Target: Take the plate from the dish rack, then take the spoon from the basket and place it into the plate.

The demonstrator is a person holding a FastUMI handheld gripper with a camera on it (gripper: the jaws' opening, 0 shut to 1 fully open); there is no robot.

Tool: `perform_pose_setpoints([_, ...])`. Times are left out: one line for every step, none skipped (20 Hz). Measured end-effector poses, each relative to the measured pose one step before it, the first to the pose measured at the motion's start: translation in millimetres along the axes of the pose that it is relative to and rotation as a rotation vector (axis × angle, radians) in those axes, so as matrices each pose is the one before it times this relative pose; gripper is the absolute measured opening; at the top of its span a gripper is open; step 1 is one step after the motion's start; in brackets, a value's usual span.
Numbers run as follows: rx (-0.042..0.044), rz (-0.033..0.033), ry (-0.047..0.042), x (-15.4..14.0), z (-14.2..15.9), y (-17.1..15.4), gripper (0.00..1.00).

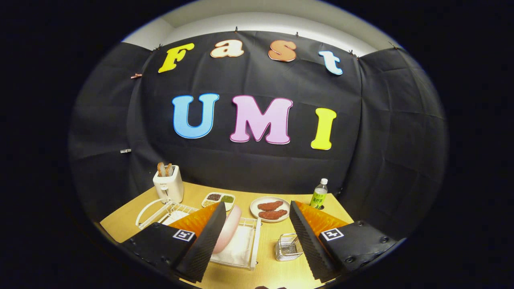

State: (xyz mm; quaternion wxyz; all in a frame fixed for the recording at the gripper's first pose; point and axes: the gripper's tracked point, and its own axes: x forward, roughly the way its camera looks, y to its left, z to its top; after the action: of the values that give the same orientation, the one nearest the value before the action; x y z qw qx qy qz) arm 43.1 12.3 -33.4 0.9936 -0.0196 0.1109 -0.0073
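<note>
A pink plate point(229, 229) stands on edge in the white wire dish rack point(245, 249), right beside my left finger point(202, 245), which hides part of it. A small wire basket point(288, 247) stands on the wooden table just ahead of my right finger point(307, 241); a spoon handle point(293, 242) shows inside it. My gripper point(257, 241) is open and held above the table's near part, with the rack's right side and bare tabletop between the fingers. Nothing is held.
A white toaster point(168, 186) with toast stands at the far left. Beyond the rack lie a divided dish point(219, 199) of condiments, a plate with two sausages point(270, 209) and a green-labelled bottle point(319, 194). Black cloth walls close the table's back and sides.
</note>
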Motion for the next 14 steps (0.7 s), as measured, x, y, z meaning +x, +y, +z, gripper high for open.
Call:
perform_pose_setpoints([0.00214,0.00288,0.02911,9.27,-3.80,4.54,0.97])
perform_pose_setpoints([-0.00043,-0.00149,0.02889,8.86,-1.91,3.44,0.98])
perform_pose_setpoints([-0.00036,0.00024,0.03054,10.84,-2.66,3.00,0.97])
perform_pose_setpoints([-0.00304,-0.00132,0.03204,10.47,-2.82,3.85,0.98])
perform_pose_setpoints([-0.00768,-0.00709,0.03453,11.46,-4.16,2.88,0.98])
perform_pose_setpoints([-0.01457,-0.02031,0.04287,11.10,-4.73,0.18,0.98])
perform_pose_setpoints([-0.01230,-0.02410,0.03373,9.58,-3.74,-1.98,0.98])
perform_pose_setpoints([-0.00150,-0.02195,0.03215,9.34,-1.70,-0.59,0.98])
perform_pose_setpoints([0.00195,-0.01012,0.04346,9.54,-5.36,3.31,0.98])
perform_pose_setpoints([-0.00439,0.00016,0.04646,9.47,-5.54,5.67,0.98])
perform_pose_setpoints([-0.01413,0.00017,0.03947,7.92,-6.48,5.34,0.98])
perform_pose_setpoints([-0.02311,-0.00140,0.03929,5.84,-3.83,4.94,0.98])
perform_pose_setpoints([-0.02020,-0.00154,0.02528,6.28,-3.87,3.68,0.98])
perform_pose_setpoints([-0.01045,-0.00490,0.02028,5.00,-6.07,4.05,0.97])
